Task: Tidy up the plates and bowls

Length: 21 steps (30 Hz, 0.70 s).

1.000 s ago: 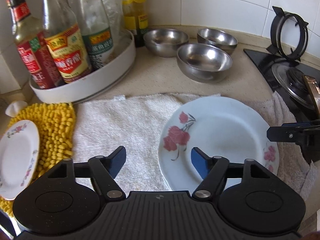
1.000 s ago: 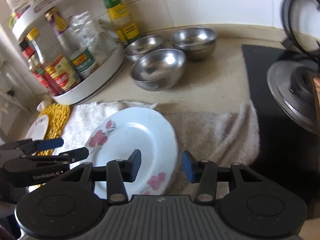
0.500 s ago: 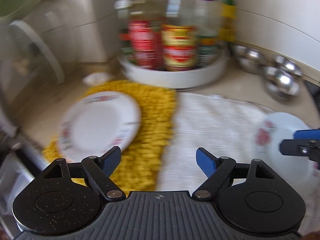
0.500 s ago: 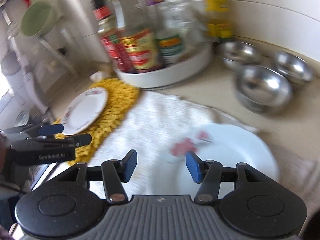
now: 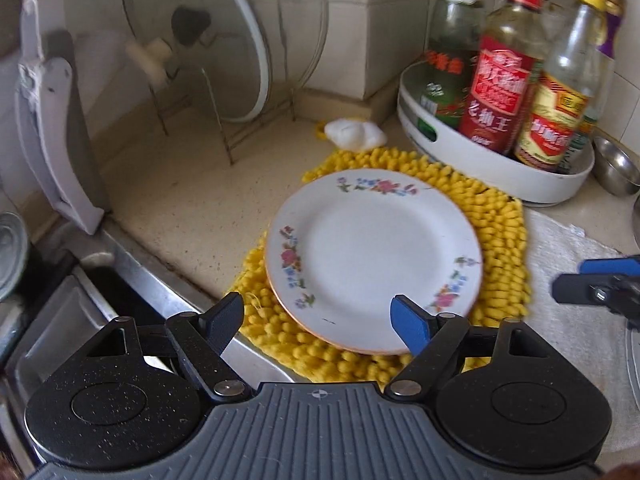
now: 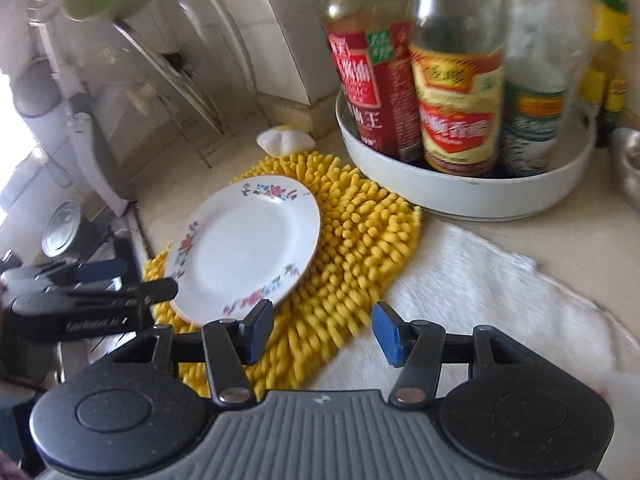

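Observation:
A small white plate with a flower rim (image 5: pixel 374 258) lies flat on a yellow shaggy mat (image 5: pixel 498 216); it also shows in the right wrist view (image 6: pixel 246 262). My left gripper (image 5: pixel 320 322) is open and empty, just in front of the plate's near edge. My right gripper (image 6: pixel 322 332) is open and empty over the mat's near edge, to the right of the plate. The right gripper's fingertips (image 5: pixel 580 282) show at the right edge of the left wrist view. A steel bowl (image 5: pixel 614 166) peeks in at the far right.
A white round tray (image 5: pixel 492 172) with several sauce bottles (image 5: pixel 502 80) stands behind the mat. A wire rack with a glass lid (image 5: pixel 192 36) stands at the back left. A steel sink (image 5: pixel 72 320) lies at the left. A white towel (image 6: pixel 480 300) covers the counter at the right.
Both grippers have swung left, away from the big rose plate and steel bowls, to the small plate on the yellow mat. Both stay open and empty.

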{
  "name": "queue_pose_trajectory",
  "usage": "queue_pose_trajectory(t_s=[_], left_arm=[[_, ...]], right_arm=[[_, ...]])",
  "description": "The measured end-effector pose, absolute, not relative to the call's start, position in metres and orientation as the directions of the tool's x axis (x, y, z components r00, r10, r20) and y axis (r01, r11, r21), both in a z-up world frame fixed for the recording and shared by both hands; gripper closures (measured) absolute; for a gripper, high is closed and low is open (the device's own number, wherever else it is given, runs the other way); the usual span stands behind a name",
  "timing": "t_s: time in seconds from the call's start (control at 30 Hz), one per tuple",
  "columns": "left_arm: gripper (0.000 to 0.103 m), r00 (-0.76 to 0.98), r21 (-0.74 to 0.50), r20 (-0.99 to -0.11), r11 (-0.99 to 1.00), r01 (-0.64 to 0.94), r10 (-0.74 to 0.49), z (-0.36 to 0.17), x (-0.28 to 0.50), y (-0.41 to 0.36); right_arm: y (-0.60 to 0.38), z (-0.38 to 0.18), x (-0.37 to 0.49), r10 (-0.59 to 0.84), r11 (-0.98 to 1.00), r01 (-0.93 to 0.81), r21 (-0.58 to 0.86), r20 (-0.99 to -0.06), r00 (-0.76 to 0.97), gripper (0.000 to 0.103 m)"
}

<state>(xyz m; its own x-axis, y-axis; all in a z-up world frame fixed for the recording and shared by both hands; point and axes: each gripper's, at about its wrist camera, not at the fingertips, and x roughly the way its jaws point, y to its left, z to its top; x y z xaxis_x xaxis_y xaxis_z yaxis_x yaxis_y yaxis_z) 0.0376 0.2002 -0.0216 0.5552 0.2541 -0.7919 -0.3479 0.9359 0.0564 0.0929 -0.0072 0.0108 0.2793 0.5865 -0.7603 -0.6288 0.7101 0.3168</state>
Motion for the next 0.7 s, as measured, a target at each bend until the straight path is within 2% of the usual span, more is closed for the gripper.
queue_pose_trajectory(t_s=[0.07,0.13,0.2,0.33,0.43,0.6,0.7], left_arm=[[0.019,0.542,0.074,-0.798,0.935,-0.347,0.264,-0.029,0.046,0.210],[0.027,0.539,0.059,-0.805,0.936,-0.347,0.250,-0.033,0.053,0.224],[0.030,0.537,0.030,-0.814,0.939,-0.343,0.222,-0.037,0.059,0.237],[0.034,0.519,0.024,-0.832,0.948,-0.318,0.196,-0.047,0.074,0.254],[0.037,0.519,-0.034,-0.845,0.956,-0.291,0.128,-0.050,0.083,0.262],[0.037,0.527,-0.057,-0.847,0.972,-0.228,0.074,-0.051,0.096,0.260],[0.031,0.522,-0.041,-0.850,0.979,-0.201,0.071,-0.055,0.106,0.257]], right_arm=[[0.010,0.004,0.105,0.572,0.715,-0.624,0.315,-0.777,0.264,0.031],[0.026,-0.001,0.113,0.570,0.711,-0.630,0.314,-0.782,0.253,0.031],[0.040,-0.005,0.118,0.569,0.705,-0.636,0.315,-0.786,0.241,0.031],[0.057,-0.016,0.126,0.559,0.703,-0.632,0.327,-0.803,0.207,0.032],[0.062,-0.022,0.132,0.570,0.700,-0.619,0.357,-0.801,0.183,0.031],[0.066,-0.030,0.139,0.591,0.690,-0.596,0.411,-0.795,0.137,0.031],[0.067,-0.030,0.140,0.601,0.686,-0.589,0.428,-0.789,0.126,0.031]])
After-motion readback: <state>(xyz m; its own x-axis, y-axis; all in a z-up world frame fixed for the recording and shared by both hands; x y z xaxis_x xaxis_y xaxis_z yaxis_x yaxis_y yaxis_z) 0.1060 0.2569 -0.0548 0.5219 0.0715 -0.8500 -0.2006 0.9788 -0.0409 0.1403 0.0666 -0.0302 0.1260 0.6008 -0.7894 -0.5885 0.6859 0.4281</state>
